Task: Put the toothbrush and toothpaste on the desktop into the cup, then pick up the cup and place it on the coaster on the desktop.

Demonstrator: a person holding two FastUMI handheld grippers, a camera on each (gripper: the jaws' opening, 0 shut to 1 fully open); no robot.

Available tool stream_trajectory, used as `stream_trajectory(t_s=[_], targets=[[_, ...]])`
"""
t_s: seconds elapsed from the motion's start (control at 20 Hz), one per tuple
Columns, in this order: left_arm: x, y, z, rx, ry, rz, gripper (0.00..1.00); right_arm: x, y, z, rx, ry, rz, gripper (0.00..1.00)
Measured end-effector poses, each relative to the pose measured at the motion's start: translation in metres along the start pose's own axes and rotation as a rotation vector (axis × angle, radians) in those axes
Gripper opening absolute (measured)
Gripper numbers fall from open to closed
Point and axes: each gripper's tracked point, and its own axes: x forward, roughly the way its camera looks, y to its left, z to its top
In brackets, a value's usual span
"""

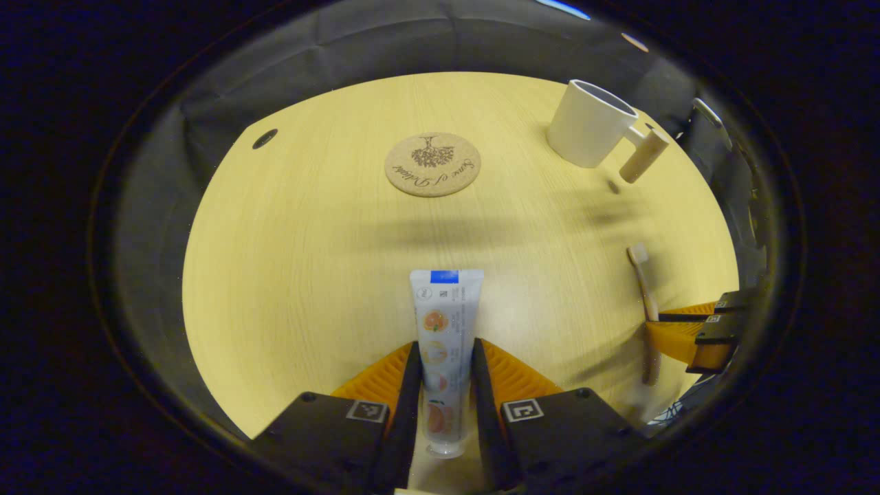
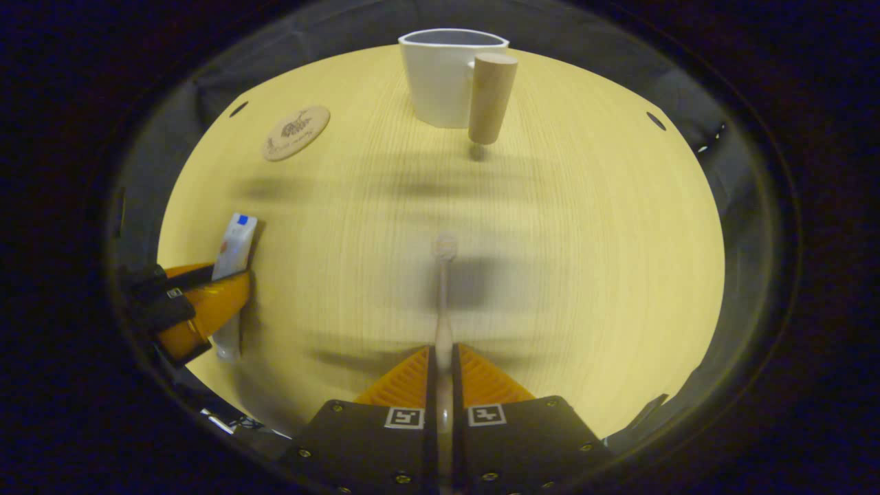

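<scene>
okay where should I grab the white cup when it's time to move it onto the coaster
Probably by the wooden handle: a straight peg sticking out from the side of the cup, narrow enough for two fingers. It faces the right gripper, so come from that side. The cup stands upright; keep it level.

My left camera rides low over the counter (image 1: 289, 261), looking forward along my left tongs (image 1: 445, 385) toward the coaster (image 1: 432, 164) and, far right, the cup (image 1: 592, 124). My right camera sits just as low, facing along my right tongs (image 2: 444, 385) straight at the cup (image 2: 447, 75). Both views share the counter (image 2: 584, 261), coaster (image 2: 296, 133), cup, toothpaste (image 1: 443, 344) (image 2: 234, 268) and toothbrush (image 1: 646, 302) (image 2: 444, 295); each sees the other tongs at its edge.
</scene>
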Motion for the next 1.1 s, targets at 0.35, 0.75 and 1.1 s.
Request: stream_trajectory(t_s=[0.35, 0.75, 1.1], targets=[[-0.007, -0.001, 0.003, 0.009, -0.031, -0.022, 0.31, -0.008, 0.001, 0.007, -0.002, -0.051, 0.050, 0.07], [-0.037, -0.011, 0.036, 0.065, -0.193, 0.002, 0.31, -0.052, 0.008, 0.030, -0.031, -0.255, 0.078, 0.07], [-0.067, -0.034, 0.062, 0.038, -0.329, -0.034, 0.20, -0.096, 0.015, 0.066, -0.047, -0.483, 0.106, 0.07]])
